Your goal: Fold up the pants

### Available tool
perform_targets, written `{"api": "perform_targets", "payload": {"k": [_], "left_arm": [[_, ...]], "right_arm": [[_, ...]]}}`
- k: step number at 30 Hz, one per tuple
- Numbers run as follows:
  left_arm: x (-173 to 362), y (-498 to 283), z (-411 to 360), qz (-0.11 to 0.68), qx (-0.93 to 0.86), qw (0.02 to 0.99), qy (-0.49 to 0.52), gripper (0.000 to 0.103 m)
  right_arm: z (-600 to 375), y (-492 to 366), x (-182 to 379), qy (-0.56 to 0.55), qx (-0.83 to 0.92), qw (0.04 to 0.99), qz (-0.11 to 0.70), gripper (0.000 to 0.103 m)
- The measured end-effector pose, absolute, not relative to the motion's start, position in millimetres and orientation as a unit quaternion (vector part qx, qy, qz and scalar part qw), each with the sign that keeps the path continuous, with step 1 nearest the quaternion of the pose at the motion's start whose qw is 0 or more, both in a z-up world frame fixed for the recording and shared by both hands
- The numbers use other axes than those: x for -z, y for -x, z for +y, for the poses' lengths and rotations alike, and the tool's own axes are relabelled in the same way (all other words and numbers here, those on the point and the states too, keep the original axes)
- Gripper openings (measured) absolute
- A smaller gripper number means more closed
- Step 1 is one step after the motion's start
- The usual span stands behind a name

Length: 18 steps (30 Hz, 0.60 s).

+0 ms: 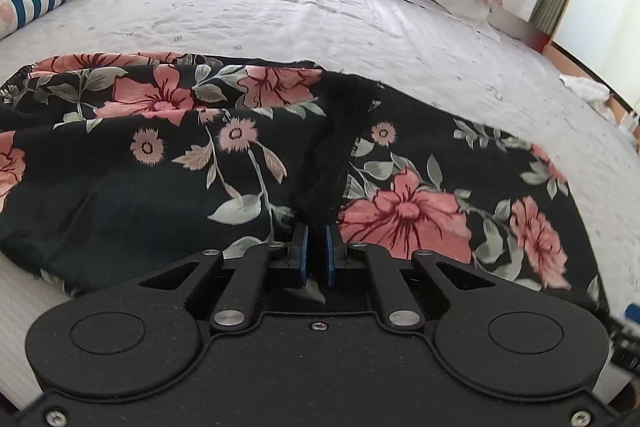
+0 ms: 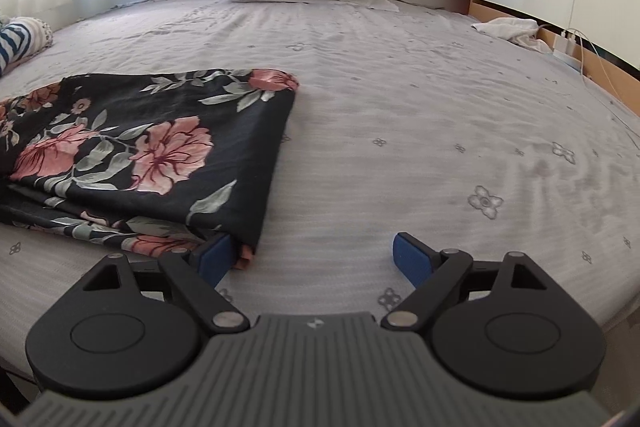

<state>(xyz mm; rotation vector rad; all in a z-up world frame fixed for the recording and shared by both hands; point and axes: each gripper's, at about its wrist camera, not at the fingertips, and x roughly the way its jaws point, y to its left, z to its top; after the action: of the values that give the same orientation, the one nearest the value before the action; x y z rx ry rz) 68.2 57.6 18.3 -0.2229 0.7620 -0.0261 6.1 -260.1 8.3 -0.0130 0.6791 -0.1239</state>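
Black cloth with pink flowers, the pants point(image 1: 200, 155) lie on the near part of the bed point(image 1: 280, 11), already doubled into layers. The left gripper point(image 1: 316, 247) has its blue pads almost together and pinches a dark fuzzy seam of the pants. The right gripper point(image 2: 316, 259) stands wide, and its left pad touches the near corner of the pants point(image 2: 160, 155) while the other pad is over bare sheet.

For a good fold, I think the right gripper should slide a little to the left, so both pads take all layers of this corner, and close firmly before any lift. Then both grippers should rise together at the same height, so the cloth does not twist.

It is hard to say which part is the waistband and which the legs. The far left end of the pants is cut off in both views. How many layers the left gripper pinches is hidden by the cloth
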Motion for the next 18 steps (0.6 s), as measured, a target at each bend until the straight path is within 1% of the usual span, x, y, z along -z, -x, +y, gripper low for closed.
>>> {"api": "perform_targets", "payload": {"k": [3, 6, 14, 18], "left_arm": [[-18, -64, 54, 0.369, 0.014, 0.925, 0.09, 0.01], [-18, -62, 57, 0.372, 0.016, 0.923, 0.093, 0.011], [-17, -49, 56, 0.371, 0.024, 0.926, 0.067, 0.011], [-18, -46, 60, 0.371, 0.028, 0.925, 0.074, 0.011]], "right_arm": [[-264, -7, -10, -0.004, 0.062, 0.941, 0.334, 0.092], [-263, -4, -13, -0.004, 0.057, 0.943, 0.328, 0.092], [-261, 0, -30, -0.011, 0.046, 0.95, 0.307, 0.092], [-262, 0, -39, -0.023, 0.039, 0.953, 0.301, 0.093]]}}
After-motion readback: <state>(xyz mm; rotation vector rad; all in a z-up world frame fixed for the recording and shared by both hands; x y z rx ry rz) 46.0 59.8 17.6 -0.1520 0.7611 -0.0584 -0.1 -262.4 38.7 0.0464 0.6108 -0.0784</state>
